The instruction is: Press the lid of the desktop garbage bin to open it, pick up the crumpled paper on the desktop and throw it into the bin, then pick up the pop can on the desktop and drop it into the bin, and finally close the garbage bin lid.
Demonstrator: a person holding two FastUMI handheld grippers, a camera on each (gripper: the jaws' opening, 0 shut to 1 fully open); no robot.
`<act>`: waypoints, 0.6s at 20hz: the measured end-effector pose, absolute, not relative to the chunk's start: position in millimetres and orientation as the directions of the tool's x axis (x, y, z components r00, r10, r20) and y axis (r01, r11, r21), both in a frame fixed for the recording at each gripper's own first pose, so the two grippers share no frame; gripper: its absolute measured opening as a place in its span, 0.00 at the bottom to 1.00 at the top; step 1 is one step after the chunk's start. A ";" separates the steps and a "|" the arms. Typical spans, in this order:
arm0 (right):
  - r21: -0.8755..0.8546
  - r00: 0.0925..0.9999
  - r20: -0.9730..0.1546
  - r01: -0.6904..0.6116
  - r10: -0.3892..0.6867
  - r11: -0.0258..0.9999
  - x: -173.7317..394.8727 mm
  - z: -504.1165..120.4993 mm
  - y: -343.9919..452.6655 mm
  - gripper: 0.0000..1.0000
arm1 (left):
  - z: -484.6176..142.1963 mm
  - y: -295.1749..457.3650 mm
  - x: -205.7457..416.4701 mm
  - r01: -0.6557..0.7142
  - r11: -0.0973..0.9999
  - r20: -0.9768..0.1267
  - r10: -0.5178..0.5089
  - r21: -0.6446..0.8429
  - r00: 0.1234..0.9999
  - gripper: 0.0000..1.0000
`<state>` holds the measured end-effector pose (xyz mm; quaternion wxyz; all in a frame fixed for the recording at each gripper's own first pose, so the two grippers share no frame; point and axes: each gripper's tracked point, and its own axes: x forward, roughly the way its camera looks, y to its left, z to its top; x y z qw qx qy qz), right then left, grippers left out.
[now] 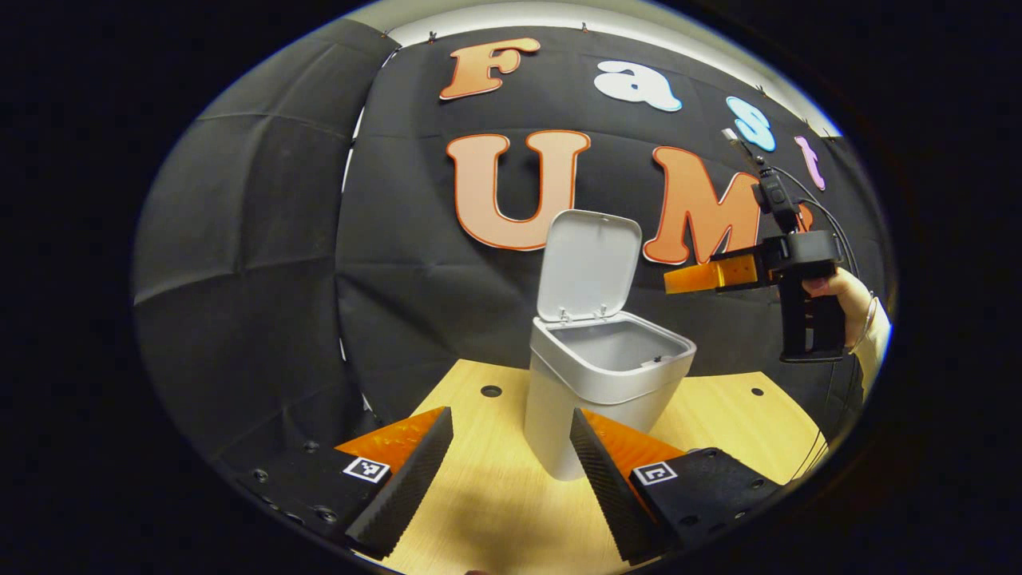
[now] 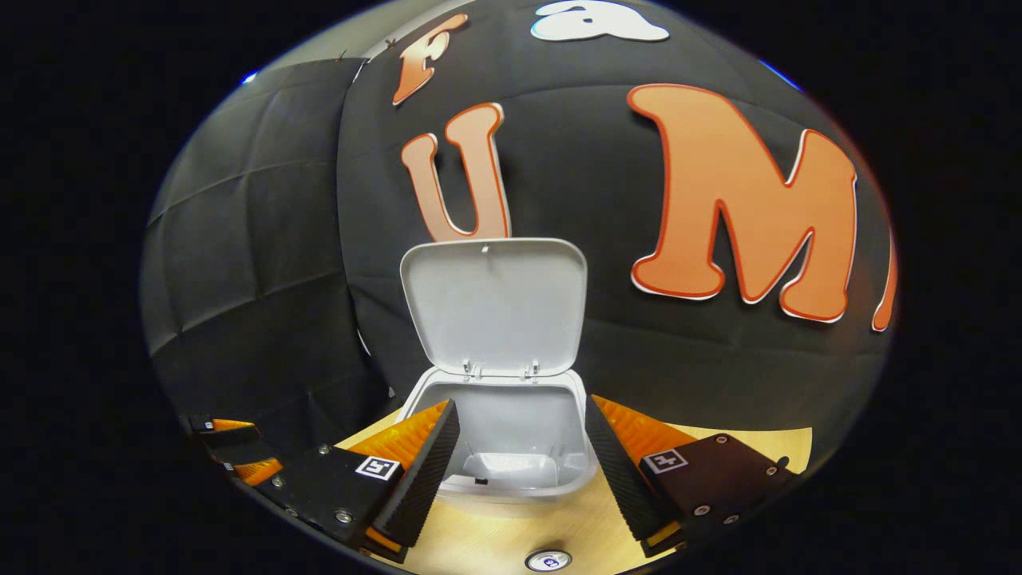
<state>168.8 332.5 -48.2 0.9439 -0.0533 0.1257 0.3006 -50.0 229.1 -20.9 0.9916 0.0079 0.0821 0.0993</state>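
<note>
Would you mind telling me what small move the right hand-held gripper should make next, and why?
Probably lower it toward the pop can lying just below its open, empty jaws: the bin lid stands upright, and I see no crumpled paper on the desktop.

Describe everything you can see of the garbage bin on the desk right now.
The garbage bin is small, pale grey, seemingly plastic, with tapering sides and a rounded rectangular rim. Its lid stands open, swung up on two small hinges at the back edge. It sits upright on the wooden desk. Nothing touches it; what lies at the bottom cannot be made out.
</note>
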 end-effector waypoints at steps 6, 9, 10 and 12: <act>-0.013 0.851 -0.171 -0.507 0.497 0.862 148.7 -15.5 252.5 0.94 | -39.6 167.2 -25.5 -0.089 0.995 -0.195 0.095 0.037 0.976 0.94; -0.001 0.878 -0.132 -0.463 0.459 0.886 137.6 -5.5 209.3 0.94 | -55.8 129.4 -10.6 -0.023 0.998 -0.229 0.034 0.052 0.973 0.94; 0.000 0.887 -0.126 -0.448 0.444 0.894 134.8 -4.5 195.9 0.94 | -62.2 116.5 -4.7 0.000 0.998 -0.241 0.013 0.056 0.970 0.94; -0.008 0.906 -0.122 -0.410 0.406 0.912 132.1 -5.7 168.3 0.94 | -73.5 91.9 5.5 0.045 0.997 -0.262 -0.028 0.061 0.965 0.94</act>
